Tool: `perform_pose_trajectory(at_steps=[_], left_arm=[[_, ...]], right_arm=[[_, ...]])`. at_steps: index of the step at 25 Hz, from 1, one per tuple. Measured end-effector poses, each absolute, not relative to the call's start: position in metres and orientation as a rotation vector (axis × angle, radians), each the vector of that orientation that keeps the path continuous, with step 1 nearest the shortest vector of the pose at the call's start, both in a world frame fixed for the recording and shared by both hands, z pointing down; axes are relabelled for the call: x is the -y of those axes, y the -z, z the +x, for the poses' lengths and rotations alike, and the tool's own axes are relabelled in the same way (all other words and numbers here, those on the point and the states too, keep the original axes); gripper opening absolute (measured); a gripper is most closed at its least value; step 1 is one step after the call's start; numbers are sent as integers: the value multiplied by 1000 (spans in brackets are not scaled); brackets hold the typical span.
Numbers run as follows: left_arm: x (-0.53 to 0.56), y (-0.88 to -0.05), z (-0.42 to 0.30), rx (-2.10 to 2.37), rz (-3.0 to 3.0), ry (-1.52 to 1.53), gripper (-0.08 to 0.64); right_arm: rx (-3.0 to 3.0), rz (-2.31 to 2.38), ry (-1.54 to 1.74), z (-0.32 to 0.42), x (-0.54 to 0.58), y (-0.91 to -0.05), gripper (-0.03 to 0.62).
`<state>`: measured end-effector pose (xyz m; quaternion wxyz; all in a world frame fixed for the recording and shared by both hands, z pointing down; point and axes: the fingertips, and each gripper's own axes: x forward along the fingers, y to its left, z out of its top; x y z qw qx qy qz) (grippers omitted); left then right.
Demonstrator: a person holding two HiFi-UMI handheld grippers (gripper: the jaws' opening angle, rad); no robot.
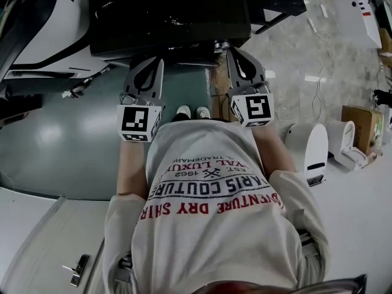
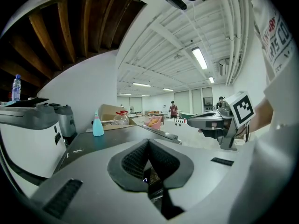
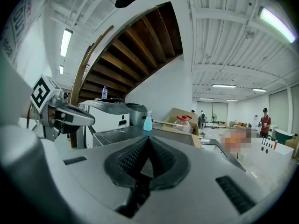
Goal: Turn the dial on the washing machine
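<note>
Head view: a grey-green floor (image 1: 55,146) meets pale stone flooring at 2 o'clock. A dark machine (image 1: 171,17) stands at 12 o'clock, just past the left gripper (image 1: 158,63) and right gripper (image 1: 234,54); its dial cannot be made out.

Left gripper view: the fingers are closed with nothing between them. A blue spray bottle (image 2: 97,125) stands on the dark top at 10 o'clock, with a cardboard box (image 2: 112,110) behind it.

Right gripper view: the fingers are closed and empty. Red-capped clear bottles (image 3: 183,122) sit by the box at 1 o'clock.

Glossy floor (image 1: 61,146), wooden beams (image 3: 138,48)
</note>
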<state>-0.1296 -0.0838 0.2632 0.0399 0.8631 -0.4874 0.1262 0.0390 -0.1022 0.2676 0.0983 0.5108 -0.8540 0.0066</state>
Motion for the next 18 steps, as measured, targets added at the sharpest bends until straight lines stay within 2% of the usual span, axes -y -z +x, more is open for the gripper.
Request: perform_pose_trajectory(at_steps=[18], left_arm=[[89,-240,-127,1492,2713,-384,15]], right_arm=[[2514,1485,1,32,112,-265,28]])
